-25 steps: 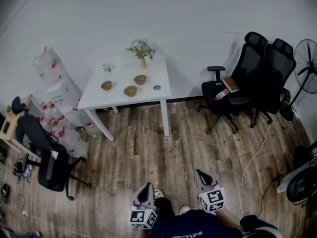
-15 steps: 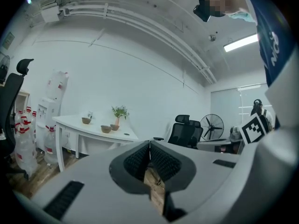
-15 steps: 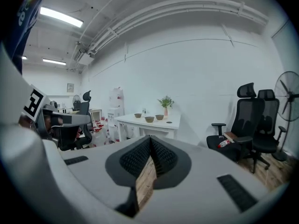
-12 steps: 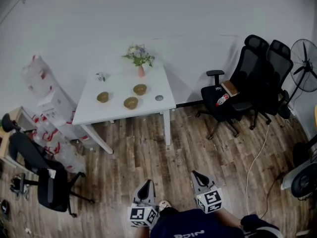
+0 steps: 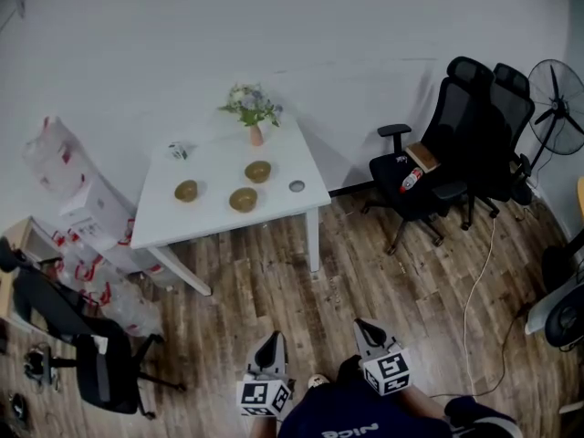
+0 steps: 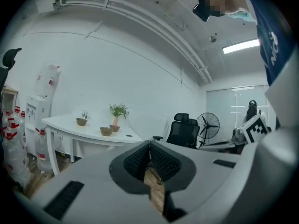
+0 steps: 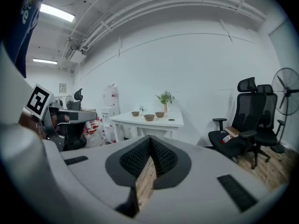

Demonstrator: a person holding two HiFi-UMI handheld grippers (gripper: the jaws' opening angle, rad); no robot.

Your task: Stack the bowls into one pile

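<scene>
Three brown bowls stand apart on a white table (image 5: 274,206): a left bowl (image 5: 186,191), a middle bowl (image 5: 243,199) and a far bowl (image 5: 258,171). The same bowls show small in the left gripper view (image 6: 106,131) and the right gripper view (image 7: 149,117). My left gripper (image 5: 272,342) and right gripper (image 5: 366,327) hang low over the wooden floor, well short of the table. Both are shut with nothing between the jaws.
A pink vase with flowers (image 5: 255,112), a small cup (image 5: 178,151) and a grey disc (image 5: 297,186) also sit on the table. Two black office chairs (image 5: 447,149) and a fan (image 5: 558,99) stand right. Water bottles (image 5: 55,167) and another chair (image 5: 91,363) stand left.
The table and bowls have drawn closer and lower in the head view as I walk toward them. Both grippers stay shut at the bottom of the view.
</scene>
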